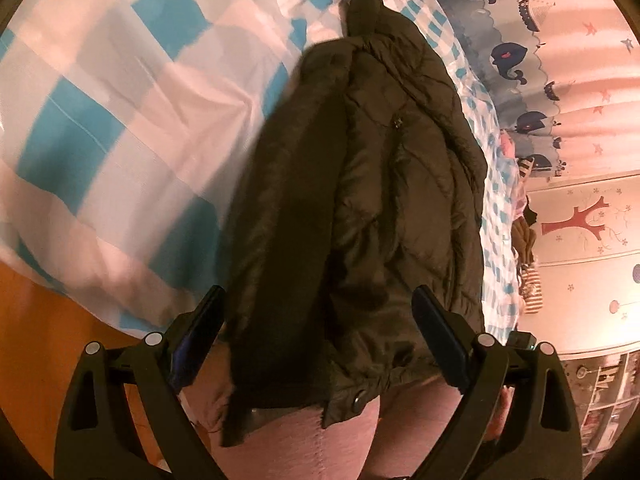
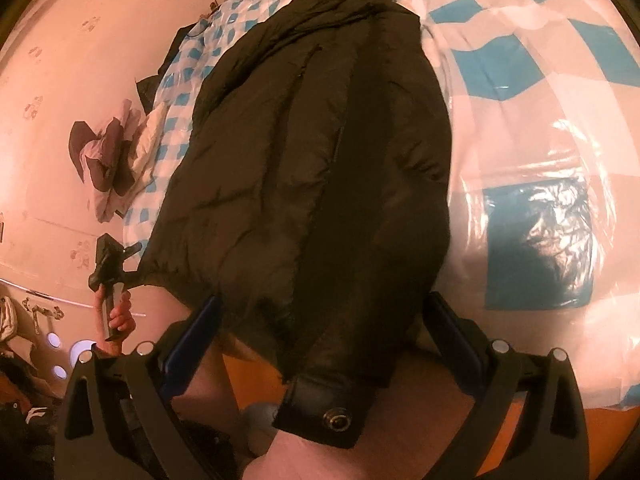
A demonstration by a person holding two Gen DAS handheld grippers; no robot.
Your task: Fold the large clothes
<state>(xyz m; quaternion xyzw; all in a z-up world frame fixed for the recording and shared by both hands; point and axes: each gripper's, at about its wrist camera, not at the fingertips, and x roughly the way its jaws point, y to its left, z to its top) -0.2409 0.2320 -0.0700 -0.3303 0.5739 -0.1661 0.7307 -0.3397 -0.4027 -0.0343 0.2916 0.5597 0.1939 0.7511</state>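
A dark puffer jacket (image 1: 360,184) lies lengthwise on a bed with a blue-and-white checked cover (image 1: 100,128), its hem hanging over the near edge. In the left wrist view my left gripper (image 1: 320,316) is open, its fingers on either side of the hem near a snap button (image 1: 357,401). In the right wrist view the jacket (image 2: 304,168) has a sleeve folded along its right side, with a snap cuff (image 2: 324,416) at the edge. My right gripper (image 2: 320,324) is open around that sleeve end. The left gripper (image 2: 110,264) shows there at the jacket's left hem corner.
A pile of other clothes (image 2: 108,160) lies at the bed's far left edge. Orange floor (image 1: 36,340) lies below the bed edge. A whale-print curtain (image 1: 532,64) and a cabinet with a tree decal (image 1: 584,232) stand to the right.
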